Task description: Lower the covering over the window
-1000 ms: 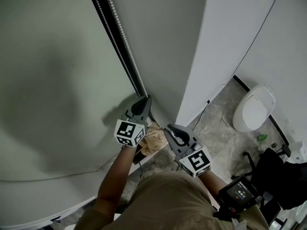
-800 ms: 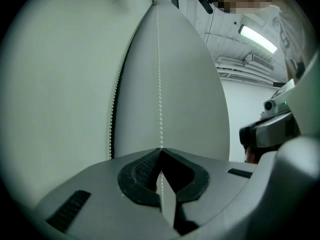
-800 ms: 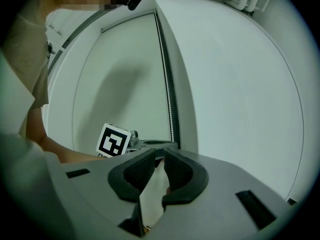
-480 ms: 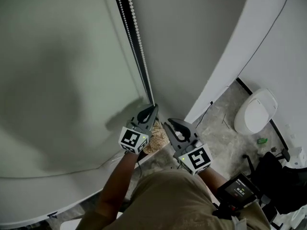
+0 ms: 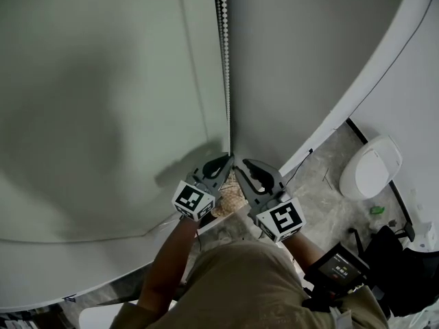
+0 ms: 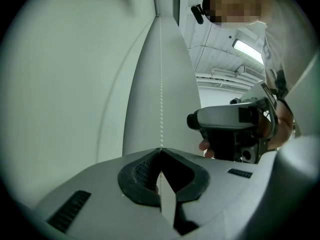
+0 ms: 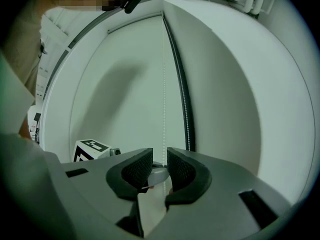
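- Left gripper [image 6: 160, 149]: clamped shut on the bead chain [image 6: 161, 84], which rises straight from the tips.
- Right gripper [image 7: 160, 160]: parted, just been opening, chain passing between.
- Roller blind [image 7: 115, 94]: straight ahead of both jaw pairs.

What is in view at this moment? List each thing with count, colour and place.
roller blind: one, pale grey-green, across the window at left
bead chain: one, white, hanging by the blind's right edge down to the grippers
wall: one, white, right of the chain
floor: one, mottled grey stone, lower right
toilet-like fixture: one, white, on the floor at far right
small item: one, green, on the floor near that fixture
screen device: one, black, at the person's waist
left gripper: one, grey, shut on the bead chain
right gripper: one, grey, jaws have just been opening; chain runs between them unpinched
forearm: one bare, behind the left gripper
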The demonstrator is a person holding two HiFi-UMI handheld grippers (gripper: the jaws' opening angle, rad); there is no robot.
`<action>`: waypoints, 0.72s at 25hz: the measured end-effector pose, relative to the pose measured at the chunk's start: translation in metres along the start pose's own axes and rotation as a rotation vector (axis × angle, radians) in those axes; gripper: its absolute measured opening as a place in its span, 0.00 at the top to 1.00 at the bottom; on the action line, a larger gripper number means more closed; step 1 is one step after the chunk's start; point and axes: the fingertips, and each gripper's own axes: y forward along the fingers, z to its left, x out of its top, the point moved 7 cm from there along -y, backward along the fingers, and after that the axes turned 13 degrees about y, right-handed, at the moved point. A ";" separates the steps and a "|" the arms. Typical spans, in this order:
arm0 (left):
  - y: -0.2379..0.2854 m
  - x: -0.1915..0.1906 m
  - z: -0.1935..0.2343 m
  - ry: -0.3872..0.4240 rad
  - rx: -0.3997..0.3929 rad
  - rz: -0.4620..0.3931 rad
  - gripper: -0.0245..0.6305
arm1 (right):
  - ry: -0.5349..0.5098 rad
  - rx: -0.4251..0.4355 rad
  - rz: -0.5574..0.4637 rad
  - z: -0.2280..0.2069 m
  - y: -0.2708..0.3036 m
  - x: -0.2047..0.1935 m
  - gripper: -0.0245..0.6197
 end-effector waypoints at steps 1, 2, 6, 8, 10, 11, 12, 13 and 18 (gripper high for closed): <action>-0.001 0.003 0.000 -0.002 -0.009 -0.002 0.94 | 0.002 0.000 -0.003 0.000 0.002 0.002 0.85; -0.001 0.007 0.000 -0.004 -0.018 -0.002 0.94 | 0.004 0.001 -0.006 0.001 0.004 0.006 0.85; -0.004 0.020 0.007 0.009 -0.055 0.041 0.94 | 0.011 0.001 -0.020 0.010 0.022 0.033 0.84; -0.005 0.019 0.005 -0.005 -0.077 0.053 0.94 | 0.015 -0.005 -0.027 0.010 0.027 0.042 0.84; -0.002 0.017 -0.004 -0.018 -0.096 0.049 0.94 | 0.016 -0.015 -0.030 0.003 0.024 0.043 0.84; 0.000 0.017 -0.008 -0.018 -0.106 0.045 0.94 | 0.014 -0.021 -0.030 -0.001 0.022 0.042 0.84; 0.002 0.018 -0.009 -0.017 -0.117 0.041 0.94 | 0.012 -0.027 -0.029 -0.004 0.022 0.042 0.84; 0.004 0.022 -0.008 -0.015 -0.128 0.038 0.94 | 0.010 -0.031 -0.028 -0.007 0.024 0.044 0.84; 0.013 0.020 -0.022 0.003 -0.173 0.027 0.94 | 0.017 -0.035 -0.034 -0.018 0.018 0.043 0.84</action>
